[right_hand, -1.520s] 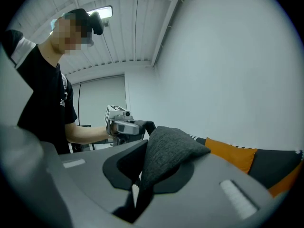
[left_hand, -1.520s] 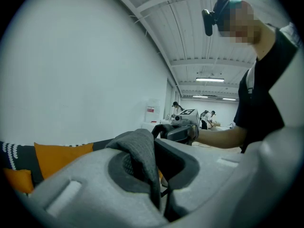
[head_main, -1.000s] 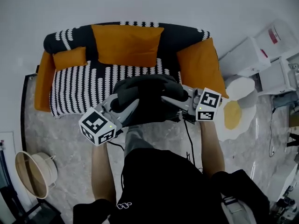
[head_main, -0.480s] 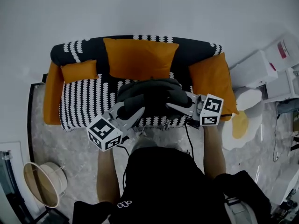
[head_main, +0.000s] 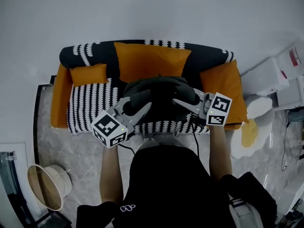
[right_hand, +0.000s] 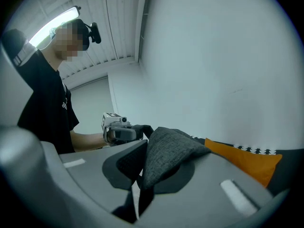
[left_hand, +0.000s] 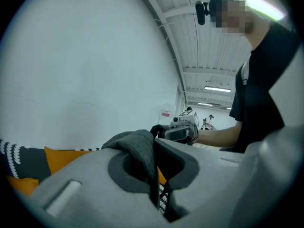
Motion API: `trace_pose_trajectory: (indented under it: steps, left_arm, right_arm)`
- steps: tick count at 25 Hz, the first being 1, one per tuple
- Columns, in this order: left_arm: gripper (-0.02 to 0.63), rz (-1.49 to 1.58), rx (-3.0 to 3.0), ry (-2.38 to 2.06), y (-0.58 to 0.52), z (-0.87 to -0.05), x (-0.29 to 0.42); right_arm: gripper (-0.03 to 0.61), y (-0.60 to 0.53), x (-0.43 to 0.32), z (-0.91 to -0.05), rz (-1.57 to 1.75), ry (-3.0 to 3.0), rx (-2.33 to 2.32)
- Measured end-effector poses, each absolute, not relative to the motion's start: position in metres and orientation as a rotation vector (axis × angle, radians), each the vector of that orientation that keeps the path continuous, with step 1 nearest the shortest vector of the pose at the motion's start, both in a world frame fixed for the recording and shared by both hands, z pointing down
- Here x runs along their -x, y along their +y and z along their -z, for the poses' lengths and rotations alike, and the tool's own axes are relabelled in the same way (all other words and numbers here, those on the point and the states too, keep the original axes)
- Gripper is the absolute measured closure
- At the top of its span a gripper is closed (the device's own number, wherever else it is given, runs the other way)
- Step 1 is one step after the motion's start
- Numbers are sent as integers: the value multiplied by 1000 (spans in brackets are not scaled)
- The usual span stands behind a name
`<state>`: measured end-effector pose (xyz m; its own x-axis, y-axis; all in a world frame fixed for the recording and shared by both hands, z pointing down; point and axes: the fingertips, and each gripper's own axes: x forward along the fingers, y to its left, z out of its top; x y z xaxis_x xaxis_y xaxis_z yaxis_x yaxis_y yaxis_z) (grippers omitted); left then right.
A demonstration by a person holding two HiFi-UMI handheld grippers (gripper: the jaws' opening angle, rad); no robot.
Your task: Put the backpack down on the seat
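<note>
The dark grey backpack (head_main: pixel 159 91) hangs between both grippers, over the front of the striped black-and-white sofa seat (head_main: pixel 90 109). Whether it touches the seat I cannot tell. My left gripper (head_main: pixel 142 109) is shut on a fold of its fabric (left_hand: pixel 137 152) at the near left side. My right gripper (head_main: pixel 183 102) pinches another fold (right_hand: pixel 171 152) at the right side; its jaws are opening slightly, with the fabric still between them. Each gripper view shows the opposite gripper across the bag. The person's body hides the sofa's front edge below the bag.
A large orange cushion (head_main: pixel 152 61) leans on the sofa back, a small one (head_main: pixel 88 74) lies at the left, another (head_main: pixel 223 87) at the right arm. A round pale lampshade (head_main: pixel 47 186) sits on the marble floor at left. An egg-shaped rug (head_main: pixel 251 127) and white furniture (head_main: pixel 266 75) stand to the right.
The person has stepped closer to the sofa. Both grippers and the backpack have moved forward, from in front of the seat's edge to over the seat.
</note>
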<state>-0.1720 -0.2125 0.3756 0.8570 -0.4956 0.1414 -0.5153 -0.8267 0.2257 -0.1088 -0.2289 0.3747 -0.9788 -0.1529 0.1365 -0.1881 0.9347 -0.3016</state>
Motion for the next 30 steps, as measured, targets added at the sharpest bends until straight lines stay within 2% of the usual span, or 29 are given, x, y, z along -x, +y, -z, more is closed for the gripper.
trace_pose_trajectory:
  steps: [23, 30]
  left_arm:
    - [583, -87, -2659, -705, -244, -400, 161]
    - [583, -117, -2633, -675, -297, -412, 167]
  right_arm:
    - [535, -264, 98, -398, -555, -2884, -311]
    - [535, -301, 100, -430, -492, -2781, -346]
